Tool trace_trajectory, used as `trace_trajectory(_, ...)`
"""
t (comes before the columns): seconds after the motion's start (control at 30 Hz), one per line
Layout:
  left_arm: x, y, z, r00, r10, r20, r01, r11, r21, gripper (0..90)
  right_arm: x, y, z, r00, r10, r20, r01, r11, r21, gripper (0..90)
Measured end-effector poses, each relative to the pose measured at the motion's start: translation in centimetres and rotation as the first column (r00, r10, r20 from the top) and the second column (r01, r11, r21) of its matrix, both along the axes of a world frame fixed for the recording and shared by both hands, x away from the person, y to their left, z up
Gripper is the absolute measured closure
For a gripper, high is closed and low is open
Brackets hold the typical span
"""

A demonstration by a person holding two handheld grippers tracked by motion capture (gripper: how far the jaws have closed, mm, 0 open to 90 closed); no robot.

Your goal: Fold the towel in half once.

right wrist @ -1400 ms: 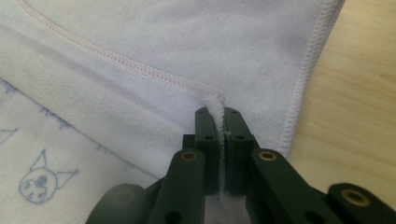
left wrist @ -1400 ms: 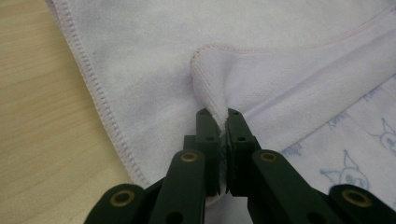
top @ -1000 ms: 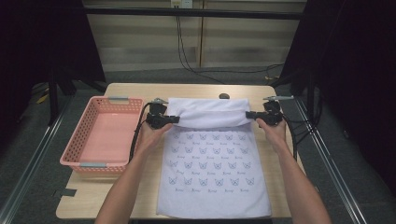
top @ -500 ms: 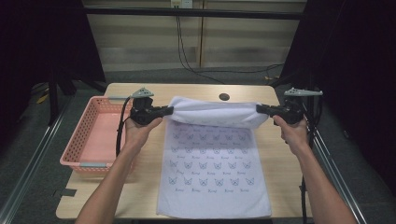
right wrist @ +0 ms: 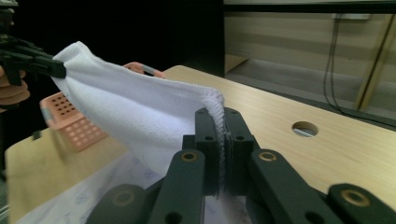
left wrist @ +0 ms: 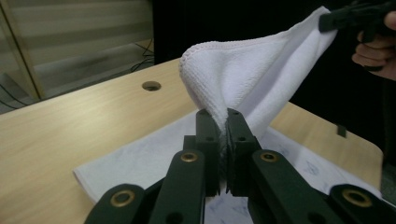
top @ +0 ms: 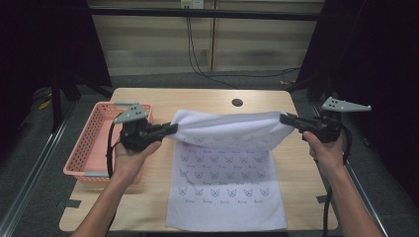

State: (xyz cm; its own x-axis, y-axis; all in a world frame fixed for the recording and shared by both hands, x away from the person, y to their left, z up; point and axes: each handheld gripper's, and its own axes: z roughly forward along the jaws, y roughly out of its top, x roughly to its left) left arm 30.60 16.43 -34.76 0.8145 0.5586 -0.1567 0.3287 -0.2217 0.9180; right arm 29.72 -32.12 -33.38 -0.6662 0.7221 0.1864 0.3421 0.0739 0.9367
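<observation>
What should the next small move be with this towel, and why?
Probably carry the lifted far edge toward the person to fold it over. Both the left gripper and right gripper pinch the towel at its far corners, raised, while its near half lies flat.

The near edge of the towel (top: 225,197) is cut off at the bottom of the high view, just past the front edge of the table (top: 148,207). The far hem is hidden under the towel's own lifted fold. The small printed motifs on the towel cannot be read. Part of the pink basket (top: 91,148) beside the towel is covered by the left gripper (top: 173,129).
</observation>
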Motion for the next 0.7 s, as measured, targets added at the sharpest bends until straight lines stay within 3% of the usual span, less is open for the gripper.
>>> trace_trajectory(0.07,-1.0,0.0,-1.7,0.9997,-0.011,-0.02,0.012,0.9994,0.032,86.1,-0.9,0.1,-1.0,0.9998,0.017,-0.014,-0.018,1.0,-0.01,87.1)
trace_trajectory(0.2,-2.4,0.3,-6.0,0.9949,-0.036,-0.094,0.041,0.998,0.049,85.3,-2.8,0.5,-4.4,0.9962,0.042,-0.076,-0.045,0.998,-0.036,87.1)
trace_trajectory(0.33,-3.8,0.6,-8.9,0.986,-0.063,-0.154,0.076,0.9941,0.078,82.4,-5.4,0.9,-7.6,0.9853,0.078,-0.152,-0.088,0.994,-0.061,86.9)
trace_trajectory(0.43,-4.9,0.8,-10.5,0.9774,-0.091,-0.191,0.111,0.9891,0.097,81.3,-7.4,0.9,-9.9,0.9739,0.097,-0.205,-0.113,0.991,-0.066,86.6)
trace_trajectory(0.5,-5.5,0.8,-11.3,0.9669,-0.108,-0.231,0.137,0.9843,0.111,81.7,-8.3,1.1,-11.3,0.9611,0.116,-0.25,-0.147,0.983,-0.107,86.3)
trace_trajectory(0.53,-5.8,0.8,-11.5,0.9657,-0.118,-0.231,0.15,0.9806,0.126,80.7,-8.8,1.2,-11.8,0.9555,0.122,-0.269,-0.161,0.979,-0.127,86.3)
trace_trajectory(0.6,-6.3,0.9,-12.0,0.9596,-0.132,-0.248,0.17,0.9761,0.136,79.3,-9.4,1.4,-12.4,0.9439,0.142,-0.298,-0.192,0.971,-0.144,86.1)
trace_trajectory(0.7,-6.8,1.4,-12.4,0.9564,-0.142,-0.255,0.179,0.9752,0.13,77.7,-10.0,1.5,-12.8,0.9367,0.155,-0.314,-0.214,0.963,-0.162,85.0)
